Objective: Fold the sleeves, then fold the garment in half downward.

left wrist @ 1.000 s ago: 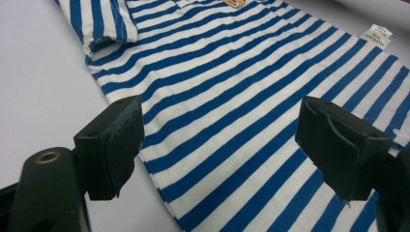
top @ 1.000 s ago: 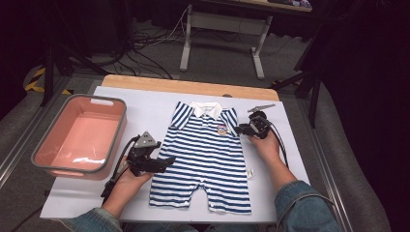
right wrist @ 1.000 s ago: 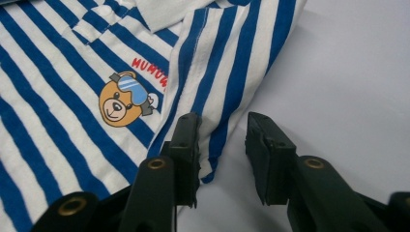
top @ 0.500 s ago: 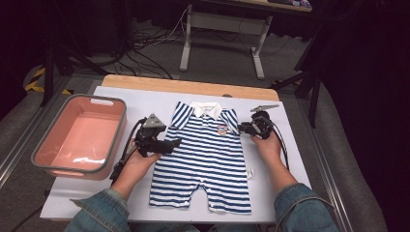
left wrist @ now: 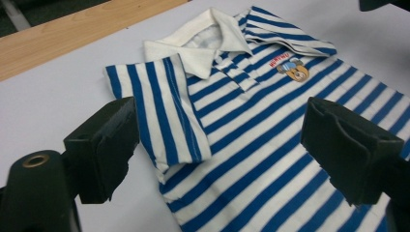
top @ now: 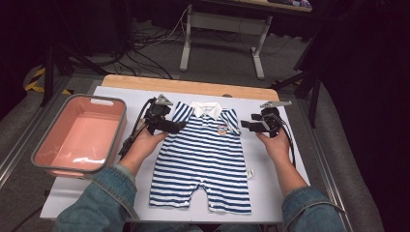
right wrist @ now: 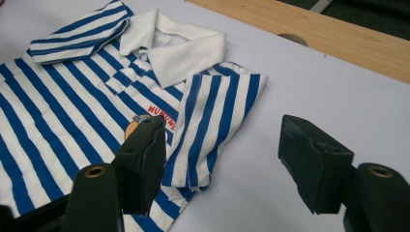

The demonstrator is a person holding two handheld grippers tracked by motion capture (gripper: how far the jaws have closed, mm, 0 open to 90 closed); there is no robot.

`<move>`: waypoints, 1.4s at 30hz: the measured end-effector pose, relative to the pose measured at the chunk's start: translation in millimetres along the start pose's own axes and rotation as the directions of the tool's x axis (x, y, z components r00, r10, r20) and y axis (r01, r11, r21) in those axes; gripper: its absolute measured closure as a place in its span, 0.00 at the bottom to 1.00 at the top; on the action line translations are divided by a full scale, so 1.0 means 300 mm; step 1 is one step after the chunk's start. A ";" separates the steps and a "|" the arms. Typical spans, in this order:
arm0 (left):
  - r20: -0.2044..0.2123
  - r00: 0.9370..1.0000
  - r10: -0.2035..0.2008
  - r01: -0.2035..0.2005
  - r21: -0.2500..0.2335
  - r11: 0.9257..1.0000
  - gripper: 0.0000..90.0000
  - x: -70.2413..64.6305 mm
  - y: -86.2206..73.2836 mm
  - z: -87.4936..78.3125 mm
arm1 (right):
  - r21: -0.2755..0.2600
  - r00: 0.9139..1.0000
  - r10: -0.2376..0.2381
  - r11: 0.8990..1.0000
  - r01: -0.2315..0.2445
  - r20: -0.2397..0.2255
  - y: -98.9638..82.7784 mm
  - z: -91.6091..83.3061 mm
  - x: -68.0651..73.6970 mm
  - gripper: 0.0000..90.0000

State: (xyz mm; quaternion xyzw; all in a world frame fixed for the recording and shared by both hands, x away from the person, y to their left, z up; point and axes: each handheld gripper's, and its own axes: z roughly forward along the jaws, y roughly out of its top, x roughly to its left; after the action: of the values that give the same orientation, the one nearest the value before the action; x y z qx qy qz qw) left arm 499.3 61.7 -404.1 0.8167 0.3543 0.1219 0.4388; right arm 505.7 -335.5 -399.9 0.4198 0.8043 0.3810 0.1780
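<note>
With both sleeves folded onto the romper [top: 205, 154], flat mid-tabletop [top: 290, 183], my left tool [top: 175, 126] gapes empty; right tool [top: 246, 124], just opening, too. I'd pinch each edge squarely.

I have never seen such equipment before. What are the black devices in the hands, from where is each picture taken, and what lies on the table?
A person holds one hand-held claw in each hand: the left claw and the right claw. Each has two black jaws and its own small camera.

The wide picture comes from a fixed camera above the table. The other two look along each claw's jaws.

On the white table sheet lies a blue-and-white striped baby romper with a white collar, spread flat, both short sleeves folded inward. A pink plastic tub stands to the left.

Nothing is held. Both claws are open. The right claw's jaws have just been opening, and the folded sleeve lies beyond them, free.
</note>
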 end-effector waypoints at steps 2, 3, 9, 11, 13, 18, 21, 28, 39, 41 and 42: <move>0.000 1.000 -0.012 0.012 0.004 1.000 0.15 0.007 0.007 0.004 | -0.002 1.000 -0.003 1.000 0.003 -0.001 0.005 -0.001 0.000 0.38; -0.004 1.000 -0.014 0.014 0.002 1.000 0.15 0.018 0.014 0.007 | 0.001 1.000 -0.004 1.000 0.004 -0.001 0.012 -0.001 0.000 0.37; -0.034 0.998 -0.057 0.057 0.007 0.998 0.13 0.059 0.039 0.029 | -0.003 1.000 -0.011 1.000 0.011 0.016 0.055 0.016 -0.005 0.37; -0.044 0.997 -0.070 0.070 0.012 0.997 0.13 0.074 0.044 0.040 | -0.008 1.000 -0.008 1.000 0.008 0.030 0.067 0.025 -0.006 0.38; -0.052 0.995 -0.081 0.082 0.025 0.996 0.13 0.088 0.049 0.056 | -0.008 0.999 -0.006 1.000 0.006 0.043 0.075 0.030 -0.006 0.39; -0.075 0.994 -0.084 0.087 0.042 0.995 0.13 0.120 0.065 0.089 | 0.004 0.998 0.000 1.000 0.000 0.063 0.096 0.055 -0.017 0.39; -0.080 0.992 -0.098 0.101 0.041 0.994 0.13 0.141 0.072 0.105 | 0.006 0.997 -0.003 1.000 0.002 0.078 0.101 0.073 -0.020 0.41; -0.103 0.991 -0.084 0.090 0.058 0.994 0.15 0.173 0.104 0.149 | -0.012 0.994 -0.009 1.000 0.011 0.113 0.100 0.117 -0.034 0.45; -0.136 0.985 -0.108 0.123 0.107 0.987 0.20 0.216 0.090 0.253 | 0.045 0.993 -0.002 0.999 -0.004 0.118 0.102 0.238 -0.041 0.47; -0.141 0.984 -0.108 0.125 0.112 0.986 0.20 0.220 0.087 0.260 | 0.044 0.992 -0.002 0.999 -0.004 0.124 0.100 0.246 -0.041 0.49; -0.140 0.984 -0.114 0.130 0.114 0.985 0.22 0.226 0.085 0.267 | 0.047 0.991 0.005 0.999 -0.011 0.130 0.093 0.265 -0.046 0.51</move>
State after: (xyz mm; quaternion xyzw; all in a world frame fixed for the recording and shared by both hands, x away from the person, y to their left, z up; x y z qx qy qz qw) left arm 600.9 48.5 -438.0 0.8091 0.4389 0.1268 0.3697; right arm 577.0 -300.0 -430.4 0.4511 0.7981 0.3344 0.2185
